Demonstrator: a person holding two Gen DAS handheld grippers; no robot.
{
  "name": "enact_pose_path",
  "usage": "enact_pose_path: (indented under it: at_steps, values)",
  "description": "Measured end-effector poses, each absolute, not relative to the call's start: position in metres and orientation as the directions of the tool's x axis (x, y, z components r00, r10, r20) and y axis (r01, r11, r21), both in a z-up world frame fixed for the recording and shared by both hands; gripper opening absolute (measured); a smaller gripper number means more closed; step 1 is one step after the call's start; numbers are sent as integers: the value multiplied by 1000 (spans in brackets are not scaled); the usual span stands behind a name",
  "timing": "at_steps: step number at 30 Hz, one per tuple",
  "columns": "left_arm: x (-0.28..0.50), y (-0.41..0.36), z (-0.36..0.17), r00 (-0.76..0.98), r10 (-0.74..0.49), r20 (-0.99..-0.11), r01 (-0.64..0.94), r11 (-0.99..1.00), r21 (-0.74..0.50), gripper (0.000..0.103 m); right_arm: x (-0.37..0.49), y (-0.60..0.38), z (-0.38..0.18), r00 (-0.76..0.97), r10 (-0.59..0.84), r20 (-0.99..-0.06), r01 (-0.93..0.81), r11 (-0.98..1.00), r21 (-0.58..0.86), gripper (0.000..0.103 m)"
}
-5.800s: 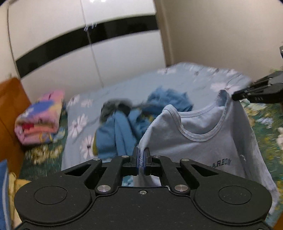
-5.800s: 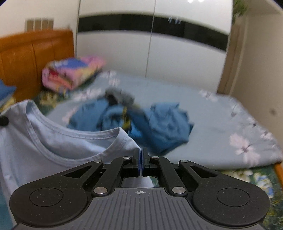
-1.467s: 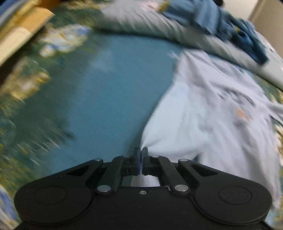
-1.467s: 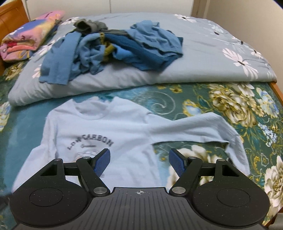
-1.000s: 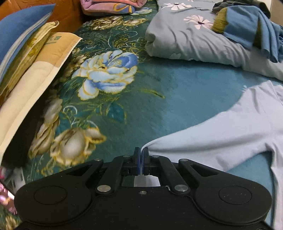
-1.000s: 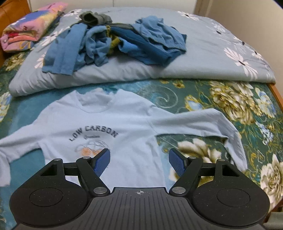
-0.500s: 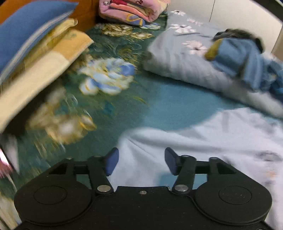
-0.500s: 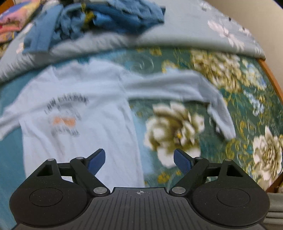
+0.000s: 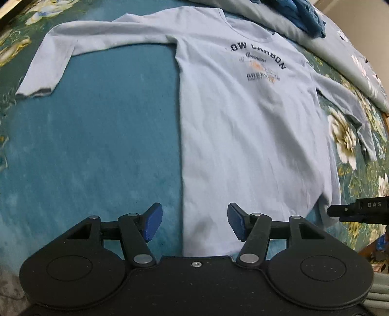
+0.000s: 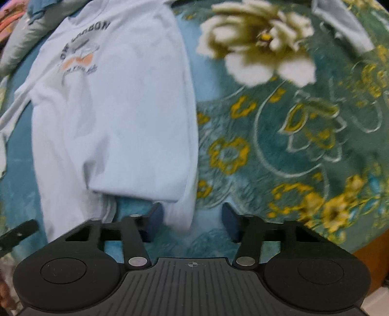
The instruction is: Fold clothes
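Note:
A pale blue long-sleeved shirt (image 9: 245, 126) with a "LOW CARBON" print lies flat, face up, on the teal flowered bedspread (image 9: 102, 145), sleeves spread to both sides. My left gripper (image 9: 192, 224) is open and empty, hovering over the shirt's lower left hem corner. My right gripper (image 10: 190, 224) is open and empty over the lower right hem corner of the shirt (image 10: 116, 116), where the hem is turned up a little. The tip of the right gripper shows at the right edge of the left wrist view (image 9: 359, 209).
A grey flowered quilt (image 9: 340, 51) lies rolled along the far side of the shirt, with a heap of darker blue clothes (image 9: 306, 14) on it. The bed's wooden edge (image 10: 372, 257) shows at the lower right of the right wrist view.
The left gripper let go of the left sleeve cuff and opened. Both grippers moved down to the shirt's bottom hem, one at each corner. The shirt stays spread flat.

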State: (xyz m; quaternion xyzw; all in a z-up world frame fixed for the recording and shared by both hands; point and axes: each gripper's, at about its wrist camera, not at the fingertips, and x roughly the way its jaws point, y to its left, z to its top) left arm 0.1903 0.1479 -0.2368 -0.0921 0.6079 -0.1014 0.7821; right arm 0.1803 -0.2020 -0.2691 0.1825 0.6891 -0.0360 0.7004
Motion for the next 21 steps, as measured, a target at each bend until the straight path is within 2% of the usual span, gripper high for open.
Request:
enact_pose_path:
  at_steps: [2, 5, 8, 11, 16, 19, 21]
  values:
    - [187, 149, -237, 247, -259, -934, 20, 965, -262, 58, 178, -204, -266, 64, 235, -970, 293, 924, 243, 5]
    - [182, 152, -238, 252, -248, -935, -20, 965, -261, 60, 176, -209, -256, 90, 193, -977, 238, 948, 209, 3]
    - [177, 152, -241, 243, -239, -940, -41, 966, -256, 60, 175, -233, -248, 121, 105, -987, 276, 951, 135, 3]
    - [175, 148, -248, 217, -261, -940, -34, 961, -275, 62, 176, -245, -248, 123, 81, -989, 275, 955, 113, 3]
    - [167, 142, -264, 184, -293, -938, -66, 949, -309, 57, 174, -238, -253, 114, 88, -990, 223, 968, 112, 3]
    - [163, 147, -267, 201, -340, -919, -137, 919, -370, 57, 169, -244, -254, 116, 122, -986, 243, 959, 147, 4]
    - [162, 150, -268, 214, -355, -910, -173, 903, -393, 57, 167, -249, -256, 115, 143, -983, 253, 953, 168, 14]
